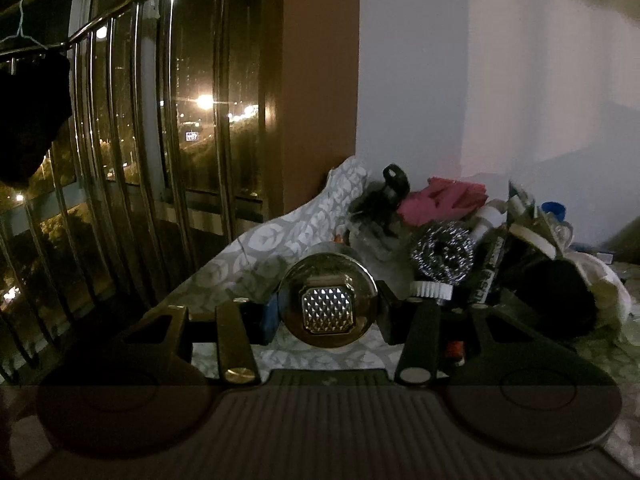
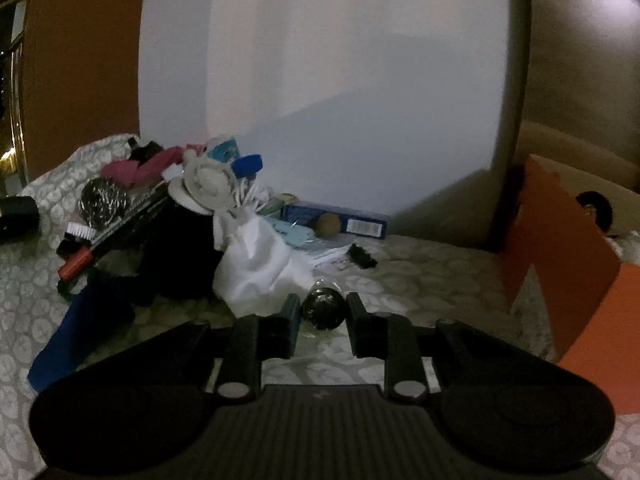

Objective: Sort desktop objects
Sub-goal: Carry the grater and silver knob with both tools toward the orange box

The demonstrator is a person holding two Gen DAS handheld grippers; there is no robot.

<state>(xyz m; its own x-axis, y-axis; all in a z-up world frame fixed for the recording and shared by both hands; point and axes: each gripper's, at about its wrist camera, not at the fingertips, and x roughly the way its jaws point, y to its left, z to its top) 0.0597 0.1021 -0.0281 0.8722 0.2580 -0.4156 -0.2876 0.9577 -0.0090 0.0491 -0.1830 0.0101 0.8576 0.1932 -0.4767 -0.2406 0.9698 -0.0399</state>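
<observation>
Sorting in progress, pick stage on both sides, judged from how things lie. Left gripper (image 1: 328,312): narrowed on a round gold-toned metal disc (image 1: 329,307), polished rim, faceted silver square inset at its middle; the disc sits clamped between the two fingers, held above the patterned cloth (image 1: 256,248) covering the bench. Right gripper (image 2: 323,320): fingers partly spread, flanking a small dark glossy ball-shaped item (image 2: 324,307) that rests on the cloth; the fingers stand just beside it and appear not to touch, though the dim light makes contact hard to judge. Remaining stock, heaped against the white wall: steel wool scourer (image 1: 442,254), coiled and shiny; pink crumpled fabric (image 1: 444,196); white soft cloth bundle (image 2: 256,264); blue flat box (image 2: 344,220) with a tan ball (image 2: 329,226) just in front of it; small black brush (image 2: 362,257); blue cap (image 2: 247,164); red-handled tool (image 2: 76,263) under a white-bristled brush (image 2: 80,231). Orange cardboard box (image 2: 560,256), open, stands at the right edge, a likely receptacle. Next move, as estimated: right gripper needs to close squarely on the ball, which is smooth and round and liable to roll or squirt out; the left needs a destination for the disc, a rigid, slippery piece best kept level in the grip.
</observation>
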